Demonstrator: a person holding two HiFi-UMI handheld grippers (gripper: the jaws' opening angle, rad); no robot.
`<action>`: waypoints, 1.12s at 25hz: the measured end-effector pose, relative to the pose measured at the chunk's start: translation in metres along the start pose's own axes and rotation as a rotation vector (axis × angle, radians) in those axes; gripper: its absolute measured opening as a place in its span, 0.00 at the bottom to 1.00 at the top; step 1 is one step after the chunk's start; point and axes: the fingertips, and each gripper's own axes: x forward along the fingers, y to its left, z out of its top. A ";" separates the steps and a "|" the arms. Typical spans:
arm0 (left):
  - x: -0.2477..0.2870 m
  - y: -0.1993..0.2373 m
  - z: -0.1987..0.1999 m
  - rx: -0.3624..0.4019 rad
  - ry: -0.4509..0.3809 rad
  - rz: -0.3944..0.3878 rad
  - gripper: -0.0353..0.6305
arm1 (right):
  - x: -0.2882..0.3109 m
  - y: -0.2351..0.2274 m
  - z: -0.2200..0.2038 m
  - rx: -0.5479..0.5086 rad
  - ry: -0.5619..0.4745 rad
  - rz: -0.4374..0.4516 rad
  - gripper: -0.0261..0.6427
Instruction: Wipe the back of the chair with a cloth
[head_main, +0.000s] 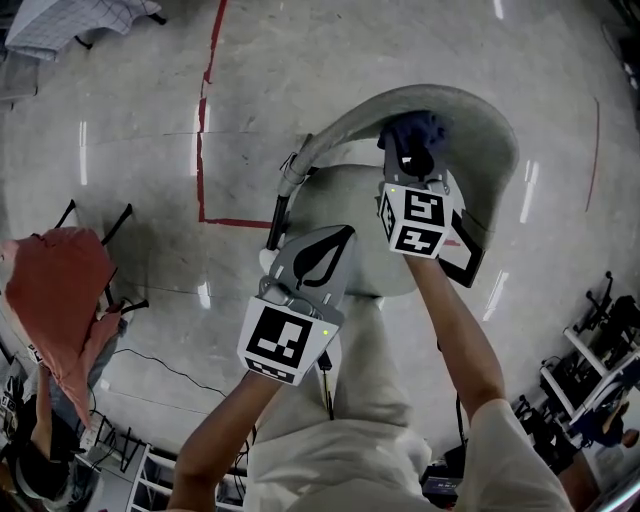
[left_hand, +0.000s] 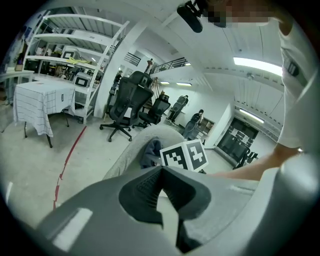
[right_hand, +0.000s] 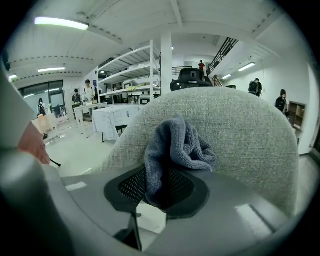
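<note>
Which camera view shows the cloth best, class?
The right gripper view: the cloth fills its centre, clamped in the right gripper at the chair back. The head view shows only a small dark bundle; the left gripper view, a partly hidden sliver.

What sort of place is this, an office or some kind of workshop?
Probably a big lab or workshop hall: tall white shelving racks, spare black office chairs parked on a bare polished floor marked with red tape.

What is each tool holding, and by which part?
The right tool pinches the grey cloth by one bunched end; the rest bulges out in front of the chair back. The left tool is shut on nothing.
</note>
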 end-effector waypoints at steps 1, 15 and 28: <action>-0.001 0.001 0.000 -0.001 -0.001 0.001 0.05 | 0.000 0.002 0.000 0.003 0.000 0.001 0.20; -0.022 0.018 -0.013 -0.017 -0.009 0.022 0.05 | 0.006 0.043 -0.004 0.010 0.005 0.064 0.20; -0.040 0.020 -0.023 -0.022 -0.017 0.027 0.05 | 0.003 0.086 -0.012 -0.027 0.036 0.198 0.20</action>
